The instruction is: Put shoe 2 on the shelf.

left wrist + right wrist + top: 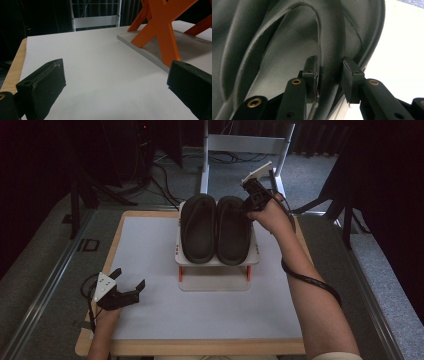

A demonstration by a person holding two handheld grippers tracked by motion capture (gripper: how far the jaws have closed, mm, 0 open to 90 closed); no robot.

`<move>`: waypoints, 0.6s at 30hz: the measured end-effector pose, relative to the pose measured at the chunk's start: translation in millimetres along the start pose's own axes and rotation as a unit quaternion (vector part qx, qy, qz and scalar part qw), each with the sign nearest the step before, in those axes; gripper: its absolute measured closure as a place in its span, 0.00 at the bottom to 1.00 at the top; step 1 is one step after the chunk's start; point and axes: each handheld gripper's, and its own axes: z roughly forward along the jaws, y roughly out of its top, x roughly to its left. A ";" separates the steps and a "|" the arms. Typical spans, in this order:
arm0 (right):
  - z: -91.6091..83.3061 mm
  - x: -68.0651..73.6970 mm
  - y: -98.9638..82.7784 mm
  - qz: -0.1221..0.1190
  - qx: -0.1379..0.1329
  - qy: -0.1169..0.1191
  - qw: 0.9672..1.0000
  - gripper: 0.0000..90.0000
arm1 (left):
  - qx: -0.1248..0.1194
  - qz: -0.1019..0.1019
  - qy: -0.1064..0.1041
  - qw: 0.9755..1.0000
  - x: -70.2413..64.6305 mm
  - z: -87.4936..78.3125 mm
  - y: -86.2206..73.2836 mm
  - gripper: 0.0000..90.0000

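From the high view we see a white table with a wooden edge, and on it a small white rack with orange legs standing near the far middle. Two dark slippers lie side by side on the rack's top shelf, toes pointing away from us: the left slipper and the right slipper, touching along their inner sides. The right gripper reaches in from the right, over the far right corner of the rack, and its jaws are clamped on the right slipper; in the right gripper view the two black jaws pinch a raised band of the slipper between them, which looks to us like the strap or the upper's edge, though the close view makes it hard to say which. The right hand holds that gripper, its cable looping around the forearm. The left gripper rests low at the near left corner of the table, well apart from the rack, with its jaws spread wide and nothing between them. In the left gripper view we look between those parted jaws across bare table toward the rack's base plate and an orange leg.
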 end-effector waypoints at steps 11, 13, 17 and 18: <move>-5.9 -5.9 -4.5 -0.008 -0.034 0.033 0.999 0.52 | 0.000 0.000 -0.001 1.000 0.3 -0.1 -0.1 0.02; -8.5 -7.6 -6.4 -0.017 -0.045 0.030 0.998 0.47 | 0.000 -0.001 -0.001 1.000 0.4 -0.1 0.0 0.02; -17.3 -15.4 -11.9 -0.030 -0.076 0.036 0.996 0.40 | 0.001 -0.001 -0.001 1.000 0.4 -0.1 0.0 0.02; -19.9 -17.7 -13.8 -0.031 -0.084 0.036 0.995 0.37 | 0.001 -0.001 -0.002 1.000 0.5 0.0 0.0 0.02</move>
